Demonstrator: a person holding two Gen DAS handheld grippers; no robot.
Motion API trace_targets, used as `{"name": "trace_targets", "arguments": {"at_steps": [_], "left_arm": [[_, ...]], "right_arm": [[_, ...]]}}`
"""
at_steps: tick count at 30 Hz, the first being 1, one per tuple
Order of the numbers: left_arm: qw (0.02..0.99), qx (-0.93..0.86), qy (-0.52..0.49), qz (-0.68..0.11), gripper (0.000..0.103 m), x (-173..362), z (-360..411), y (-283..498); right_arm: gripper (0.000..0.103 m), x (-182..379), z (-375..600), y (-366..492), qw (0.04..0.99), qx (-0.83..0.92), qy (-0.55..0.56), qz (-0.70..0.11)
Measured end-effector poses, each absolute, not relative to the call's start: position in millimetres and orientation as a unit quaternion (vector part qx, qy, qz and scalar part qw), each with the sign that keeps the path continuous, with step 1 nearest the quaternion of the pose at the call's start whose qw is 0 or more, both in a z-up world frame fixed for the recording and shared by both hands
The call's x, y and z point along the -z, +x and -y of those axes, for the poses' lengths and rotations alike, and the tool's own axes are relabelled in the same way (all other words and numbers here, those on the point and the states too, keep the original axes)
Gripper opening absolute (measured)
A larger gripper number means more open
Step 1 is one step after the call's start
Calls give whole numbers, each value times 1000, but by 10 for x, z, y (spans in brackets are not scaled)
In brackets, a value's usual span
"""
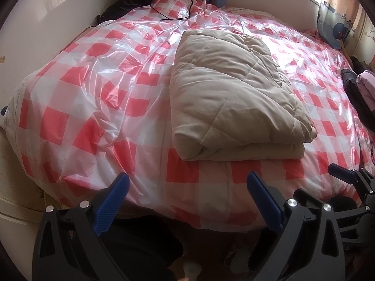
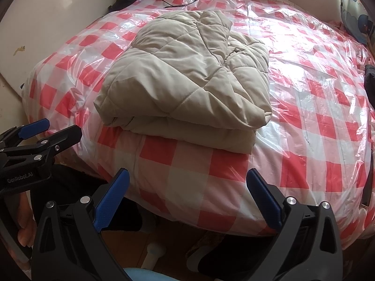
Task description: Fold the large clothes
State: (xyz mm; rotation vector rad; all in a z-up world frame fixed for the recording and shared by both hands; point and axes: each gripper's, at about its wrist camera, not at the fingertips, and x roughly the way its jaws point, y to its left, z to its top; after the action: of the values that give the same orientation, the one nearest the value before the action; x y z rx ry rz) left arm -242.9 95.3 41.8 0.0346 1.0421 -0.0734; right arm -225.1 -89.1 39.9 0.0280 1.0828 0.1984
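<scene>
On our left the left gripper (image 1: 187, 182) gapes empty; a black cable (image 1: 174, 9) lies far back on the bed (image 1: 70, 121). The folded jacket (image 1: 234, 93) sits mid-bed, unobstructed. Our right gripper (image 2: 187, 180) gapes empty; dark clothes (image 1: 354, 91), perhaps, crowd the right edge.

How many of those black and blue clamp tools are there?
2. The left gripper and the right gripper both hover open off the near edge of the bed, holding nothing.

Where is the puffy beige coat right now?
The folded beige coat lies on the checked plastic sheet covering the bed, near its front edge, ahead of both open grippers.
</scene>
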Motion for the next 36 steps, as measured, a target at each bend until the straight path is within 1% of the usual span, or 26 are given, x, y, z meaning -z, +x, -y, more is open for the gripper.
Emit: {"name": "trace_targets", "arguments": {"at_steps": [30,36], "left_arm": [[863,48,32,-502,96,-359,-847,-2371],[865,53,55,-496,96,-360,-759,-2383]], "right_arm": [[96,-257,962,-2183,844,-98,24,-527],[96,-194,983,-2152,841,-98,28,-532]]}}
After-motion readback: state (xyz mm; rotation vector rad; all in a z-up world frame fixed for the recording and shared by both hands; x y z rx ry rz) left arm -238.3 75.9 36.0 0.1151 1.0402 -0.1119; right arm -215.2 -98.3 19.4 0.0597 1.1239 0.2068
